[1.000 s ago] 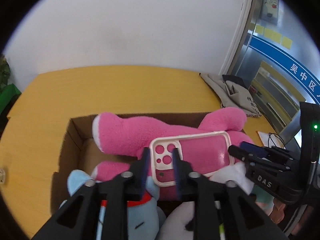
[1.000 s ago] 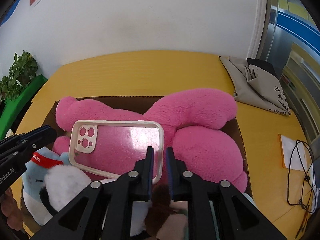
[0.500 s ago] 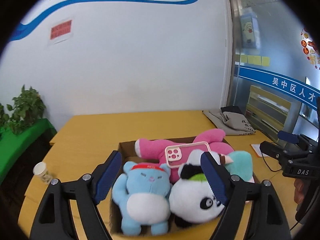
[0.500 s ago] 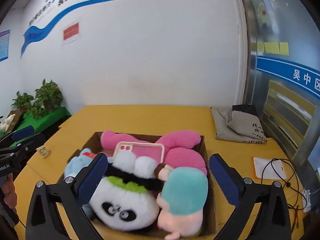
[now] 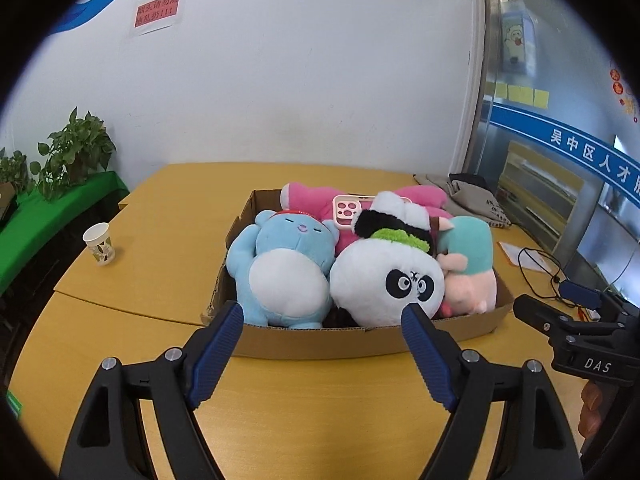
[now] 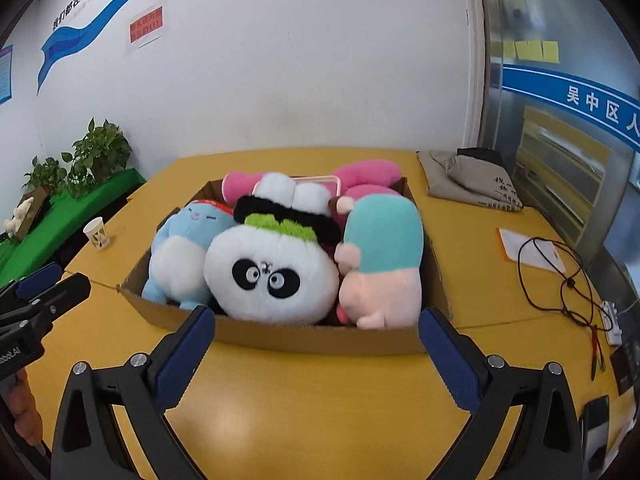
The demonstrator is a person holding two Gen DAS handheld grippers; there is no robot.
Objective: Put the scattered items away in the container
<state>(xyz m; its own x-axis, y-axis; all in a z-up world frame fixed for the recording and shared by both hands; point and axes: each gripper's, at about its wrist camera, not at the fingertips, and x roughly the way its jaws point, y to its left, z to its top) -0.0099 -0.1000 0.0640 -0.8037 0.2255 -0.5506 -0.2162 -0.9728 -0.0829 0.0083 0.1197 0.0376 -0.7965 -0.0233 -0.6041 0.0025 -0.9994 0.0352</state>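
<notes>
Now, from the left wrist, the left claw (image 5: 322, 314) is spread wide and empty, with the box (image 5: 360, 342) of soft toys (image 5: 384, 276) straight ahead. From the right wrist, the right claw (image 6: 316, 322) is spread too, holding nothing, about as near to the box (image 6: 320, 338).

a paper cup (image 5: 98, 239) stands upright near the left edge of the yellow table (image 5: 328, 408). a folded grey cloth bag (image 6: 472, 179) lies at the table's far right corner. a sheet of paper (image 6: 532, 254) lies by the right edge, with a black cable (image 6: 560, 280) looped across it. potted plants (image 6: 96, 156) stand on a green-covered ledge (image 5: 44, 216) left of the table.
</notes>
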